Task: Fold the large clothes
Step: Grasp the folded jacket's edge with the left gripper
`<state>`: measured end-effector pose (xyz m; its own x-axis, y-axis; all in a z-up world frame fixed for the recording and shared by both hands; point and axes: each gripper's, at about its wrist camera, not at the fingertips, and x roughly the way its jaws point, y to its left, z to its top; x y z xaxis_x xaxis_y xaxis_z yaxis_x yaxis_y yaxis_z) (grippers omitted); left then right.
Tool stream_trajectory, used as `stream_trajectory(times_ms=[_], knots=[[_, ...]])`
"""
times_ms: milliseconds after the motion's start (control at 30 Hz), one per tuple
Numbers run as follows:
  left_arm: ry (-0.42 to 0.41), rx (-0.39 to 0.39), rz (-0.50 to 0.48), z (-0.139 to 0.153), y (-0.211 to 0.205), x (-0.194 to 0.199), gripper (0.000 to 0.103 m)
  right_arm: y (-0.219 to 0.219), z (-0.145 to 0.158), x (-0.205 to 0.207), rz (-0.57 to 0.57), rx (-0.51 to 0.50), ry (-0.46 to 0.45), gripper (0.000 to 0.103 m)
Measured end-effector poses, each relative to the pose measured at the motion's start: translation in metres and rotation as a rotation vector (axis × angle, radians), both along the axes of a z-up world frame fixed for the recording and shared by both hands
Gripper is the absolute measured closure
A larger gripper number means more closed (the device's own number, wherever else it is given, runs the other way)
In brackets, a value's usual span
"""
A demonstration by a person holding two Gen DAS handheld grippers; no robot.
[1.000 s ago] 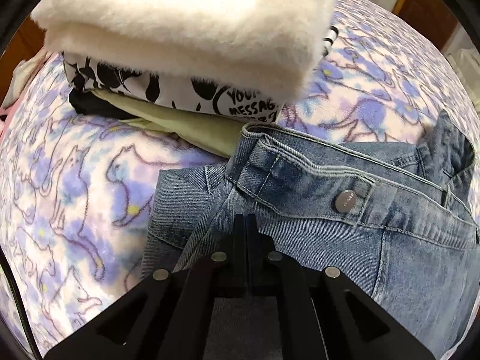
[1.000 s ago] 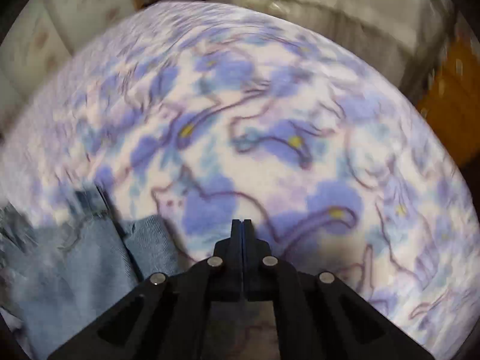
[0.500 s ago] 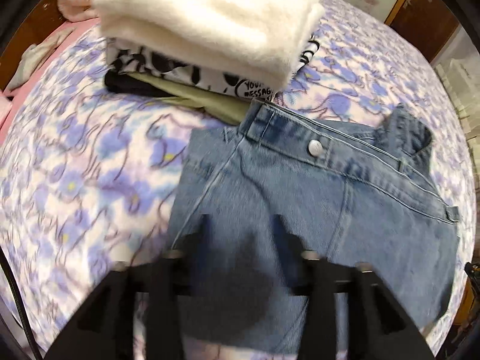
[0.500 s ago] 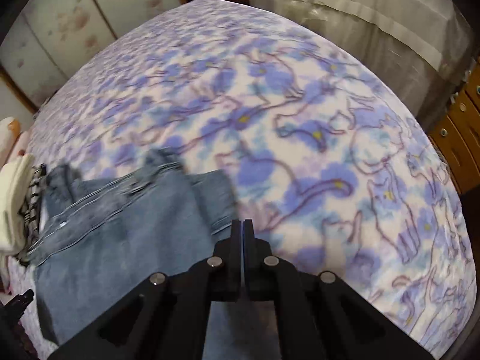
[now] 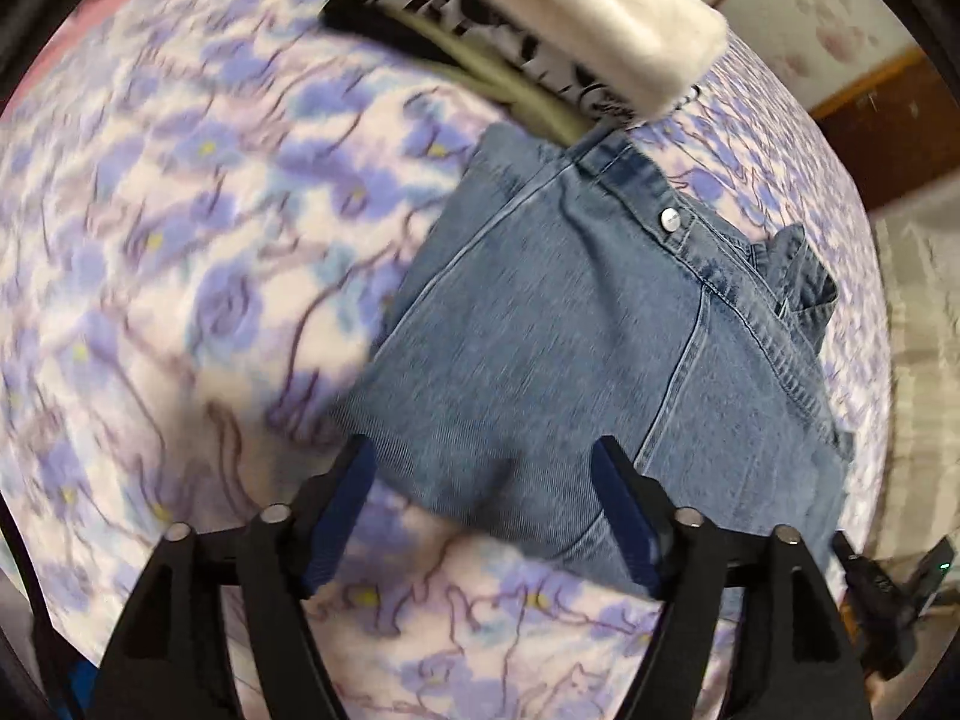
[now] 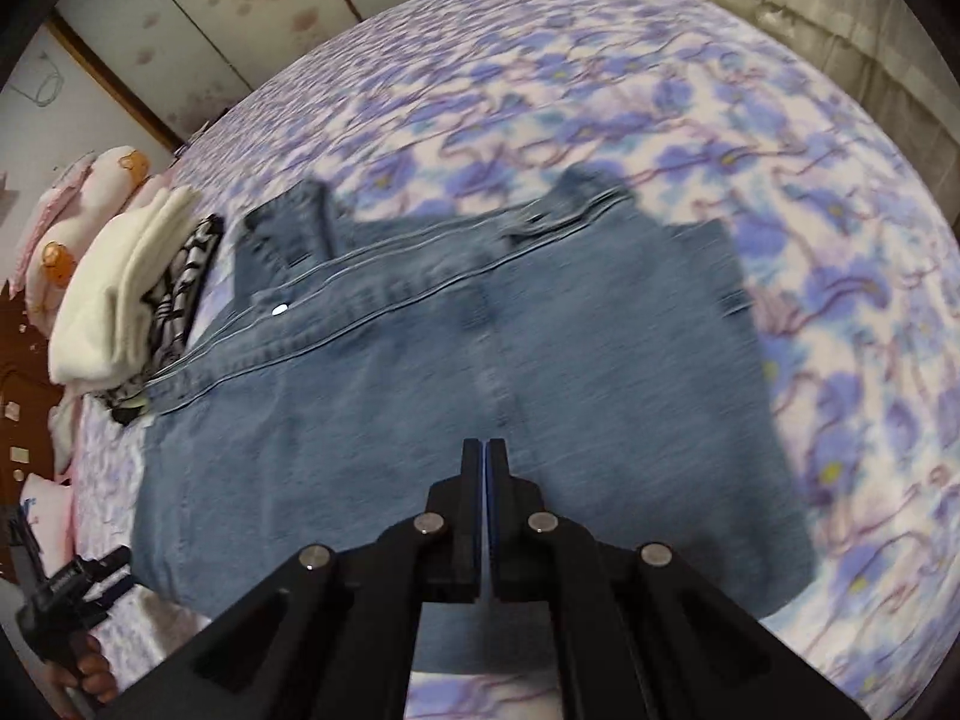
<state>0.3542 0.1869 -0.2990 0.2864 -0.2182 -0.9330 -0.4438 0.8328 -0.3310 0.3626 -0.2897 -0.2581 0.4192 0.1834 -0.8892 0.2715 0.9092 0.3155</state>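
Left tool (image 5: 483,504): stood wide apart above the near edge of the jeans (image 5: 600,348), nothing clamped; pressed together a second earlier, jaws just opened.
Right tool (image 6: 485,516): pressed together with nothing between, same as before; hung over the middle of the jeans, earlier mostly over the bedspread (image 6: 600,90).
Jeans: lay folded and flat on the bedspread, waistband touching the pile of folded clothes (image 6: 126,294).
View: more of the jeans visible than earlier.
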Motion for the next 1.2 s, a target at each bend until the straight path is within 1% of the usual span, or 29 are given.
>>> stream_trajectory(times_ms=[100, 267, 300, 367, 433, 500, 600, 700, 767, 833, 867, 967, 1067, 1133, 1200], knots=[[0.015, -0.054, 0.032, -0.008, 0.007, -0.011, 0.026, 0.014, 0.001, 0.004, 0.011, 0.039, 0.001, 0.102], [0.031, -0.171, 0.106, -0.032, 0.018, -0.029, 0.025, 0.037, 0.000, 0.018, 0.024, 0.111, 0.016, 0.102], [0.032, -0.189, 0.106, -0.036, 0.019, -0.031, 0.025, 0.041, -0.002, 0.021, 0.023, 0.121, 0.026, 0.102], [0.030, -0.226, 0.105, -0.043, 0.018, -0.033, 0.025, 0.050, -0.010, 0.030, 0.016, 0.153, 0.081, 0.102], [0.021, -0.258, 0.107, -0.051, 0.015, -0.035, 0.025, 0.058, -0.020, 0.039, 0.016, 0.216, 0.110, 0.103], [0.007, -0.295, 0.110, -0.058, 0.012, -0.036, 0.025, 0.067, -0.027, 0.046, 0.029, 0.229, 0.134, 0.103], [-0.008, -0.314, 0.112, -0.063, 0.008, -0.034, 0.025, 0.084, -0.036, 0.059, 0.059, 0.212, 0.172, 0.103], [-0.014, -0.319, 0.116, -0.070, 0.008, -0.030, 0.025, 0.095, -0.042, 0.070, 0.080, 0.230, 0.191, 0.103], [-0.031, -0.328, 0.121, -0.072, 0.009, -0.027, 0.025, 0.103, -0.048, 0.078, 0.092, 0.212, 0.214, 0.103], [-0.059, -0.351, 0.126, -0.073, 0.012, -0.025, 0.025, 0.109, -0.060, 0.085, 0.092, 0.150, 0.292, 0.103], [-0.075, -0.367, 0.128, -0.074, 0.014, -0.024, 0.025, 0.110, -0.069, 0.088, 0.072, 0.149, 0.332, 0.103], [-0.111, -0.407, 0.141, -0.079, 0.019, -0.024, 0.025, 0.109, -0.087, 0.094, 0.040, 0.170, 0.385, 0.103], [-0.155, -0.451, 0.171, -0.083, 0.028, -0.028, 0.025, 0.106, -0.094, 0.095, 0.034, 0.199, 0.405, 0.103], [-0.200, -0.489, 0.199, -0.085, 0.034, -0.029, 0.025, 0.107, -0.095, 0.096, 0.068, 0.202, 0.402, 0.103], [-0.231, -0.508, 0.204, -0.086, 0.039, -0.027, 0.026, 0.106, -0.097, 0.097, 0.084, 0.215, 0.400, 0.103]])
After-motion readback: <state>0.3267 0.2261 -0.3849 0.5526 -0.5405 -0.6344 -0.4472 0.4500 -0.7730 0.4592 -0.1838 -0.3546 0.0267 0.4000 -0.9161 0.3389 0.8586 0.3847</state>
